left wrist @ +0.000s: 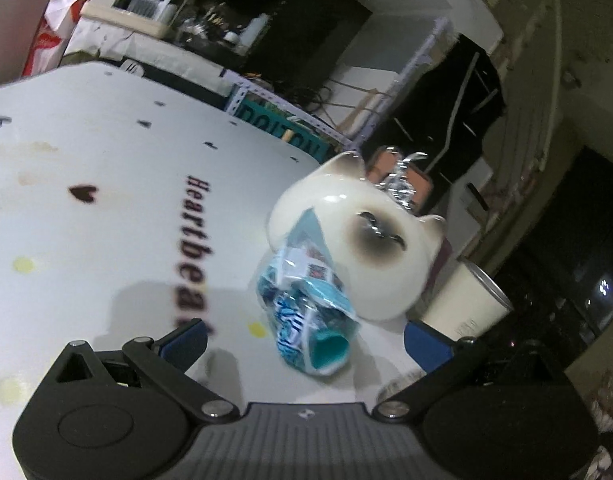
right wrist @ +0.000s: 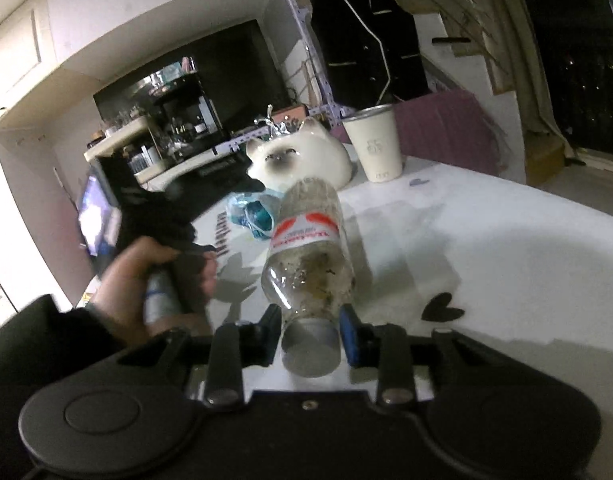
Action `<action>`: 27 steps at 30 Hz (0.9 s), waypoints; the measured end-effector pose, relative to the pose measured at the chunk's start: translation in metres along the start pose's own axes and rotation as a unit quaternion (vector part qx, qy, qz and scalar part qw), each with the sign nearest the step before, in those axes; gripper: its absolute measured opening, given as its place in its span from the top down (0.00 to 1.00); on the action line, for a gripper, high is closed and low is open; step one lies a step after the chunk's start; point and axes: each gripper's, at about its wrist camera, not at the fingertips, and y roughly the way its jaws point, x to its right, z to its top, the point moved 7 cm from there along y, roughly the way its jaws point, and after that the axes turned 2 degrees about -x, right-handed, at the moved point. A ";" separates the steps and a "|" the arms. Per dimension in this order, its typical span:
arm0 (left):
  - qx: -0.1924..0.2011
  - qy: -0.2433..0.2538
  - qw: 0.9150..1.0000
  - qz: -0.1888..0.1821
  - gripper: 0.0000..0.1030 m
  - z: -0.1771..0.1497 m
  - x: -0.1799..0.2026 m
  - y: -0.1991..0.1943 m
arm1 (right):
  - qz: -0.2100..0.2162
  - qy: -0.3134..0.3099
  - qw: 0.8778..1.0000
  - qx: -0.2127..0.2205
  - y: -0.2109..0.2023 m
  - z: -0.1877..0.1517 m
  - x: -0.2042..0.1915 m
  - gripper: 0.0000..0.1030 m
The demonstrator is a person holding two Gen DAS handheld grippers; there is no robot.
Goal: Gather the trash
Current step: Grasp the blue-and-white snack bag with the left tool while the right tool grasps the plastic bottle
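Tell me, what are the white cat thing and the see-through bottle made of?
The white cat-shaped figure with the dark face looks like glazed ceramic: smooth and shiny, with bright glints. The clear bottle with the red-and-white label looks like thin plastic: you can see through its wall to grime inside. Its grey cap is probably plastic too.

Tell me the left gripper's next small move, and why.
Probably ease the left gripper forward until the crumpled blue wrapper sits between its jaws, then close. They stand open just short of it on the white table, while the right gripper already clamps the plastic bottle near its cap.
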 end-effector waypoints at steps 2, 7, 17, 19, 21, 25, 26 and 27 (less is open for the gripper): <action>0.007 -0.012 1.000 -0.004 0.00 0.002 -0.003 0.007 | 0.001 0.000 1.000 0.001 -0.001 0.000 0.000 0.68; 0.013 -0.026 0.999 -0.028 0.00 0.006 0.000 0.016 | 0.007 -0.003 1.000 0.006 -0.005 0.000 -0.001 0.69; -0.011 -0.035 0.999 -0.017 0.46 0.002 0.000 0.029 | 0.017 0.001 1.000 0.004 -0.007 0.000 -0.002 0.70; -0.010 -0.047 0.999 -0.019 0.53 0.003 -0.005 0.028 | 0.017 0.004 1.000 0.004 -0.008 0.000 -0.002 0.70; -0.012 -0.056 0.998 -0.024 0.58 0.003 -0.009 0.027 | 0.019 0.009 1.000 0.003 -0.007 0.000 0.000 0.69; -0.014 -0.060 0.998 -0.033 0.59 -0.001 -0.013 0.016 | 0.028 0.017 0.999 0.001 -0.006 0.001 0.001 0.61; -0.015 -0.060 0.997 -0.036 0.59 -0.003 -0.015 0.010 | 0.032 0.018 0.999 0.002 -0.006 0.001 0.001 0.58; -0.015 -0.061 0.997 -0.038 0.59 -0.004 -0.017 0.005 | 0.037 0.019 0.999 0.003 -0.006 0.001 0.001 0.57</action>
